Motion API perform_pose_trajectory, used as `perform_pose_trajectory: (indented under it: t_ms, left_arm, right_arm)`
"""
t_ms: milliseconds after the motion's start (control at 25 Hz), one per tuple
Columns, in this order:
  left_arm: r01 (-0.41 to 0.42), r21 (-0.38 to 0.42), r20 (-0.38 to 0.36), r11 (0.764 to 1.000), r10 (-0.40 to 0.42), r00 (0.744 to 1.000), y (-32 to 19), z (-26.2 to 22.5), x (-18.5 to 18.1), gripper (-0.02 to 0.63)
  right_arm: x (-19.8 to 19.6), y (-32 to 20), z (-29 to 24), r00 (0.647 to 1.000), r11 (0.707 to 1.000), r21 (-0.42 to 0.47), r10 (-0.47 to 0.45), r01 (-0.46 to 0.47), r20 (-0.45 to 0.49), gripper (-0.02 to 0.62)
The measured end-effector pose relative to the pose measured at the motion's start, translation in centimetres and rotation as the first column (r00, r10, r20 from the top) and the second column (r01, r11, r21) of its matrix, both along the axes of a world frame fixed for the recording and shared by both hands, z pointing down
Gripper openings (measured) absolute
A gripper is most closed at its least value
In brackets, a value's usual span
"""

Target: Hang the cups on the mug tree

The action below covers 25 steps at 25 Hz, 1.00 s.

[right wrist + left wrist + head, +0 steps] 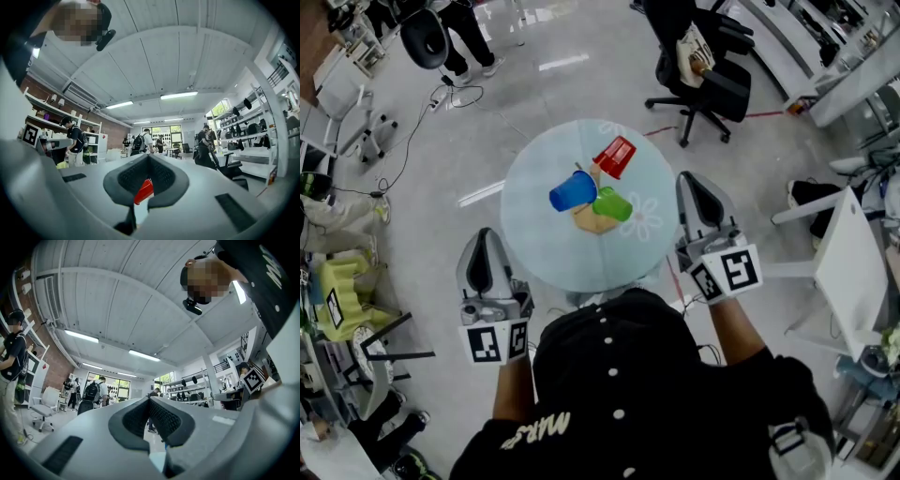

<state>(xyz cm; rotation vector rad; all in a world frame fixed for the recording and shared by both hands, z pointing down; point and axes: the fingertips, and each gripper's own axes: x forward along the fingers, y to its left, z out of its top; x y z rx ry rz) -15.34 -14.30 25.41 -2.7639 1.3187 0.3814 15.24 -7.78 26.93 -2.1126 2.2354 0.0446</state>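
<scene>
Your left gripper point(486, 234) and right gripper point(690, 180) have their fingers together, empty; swing the right one toward 9 o'clock and it may topple the loaded mug tree point(592, 221).

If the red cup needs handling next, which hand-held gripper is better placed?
Right, probably. The right hand-held gripper sits beside the table on the red cup side, and its own view faces that cup. The left hand-held gripper sits farther off. Both are shut, empty.

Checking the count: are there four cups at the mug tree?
No, only three: a red cup, a blue cup and a green cup.
</scene>
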Motion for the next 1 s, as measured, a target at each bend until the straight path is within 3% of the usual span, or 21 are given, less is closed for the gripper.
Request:
perform_pose_trajectory:
  t_ms: [1000]
  left_arm:
    - [0.029,-0.015,0.014,0.999,-0.028,0.999,-0.8,1.6,-0.4,-0.002]
  right_arm:
    - [-1.3,-2.4,1.5,0.999,0.999,-0.020,-0.045,0.045,-0.014,0.000]
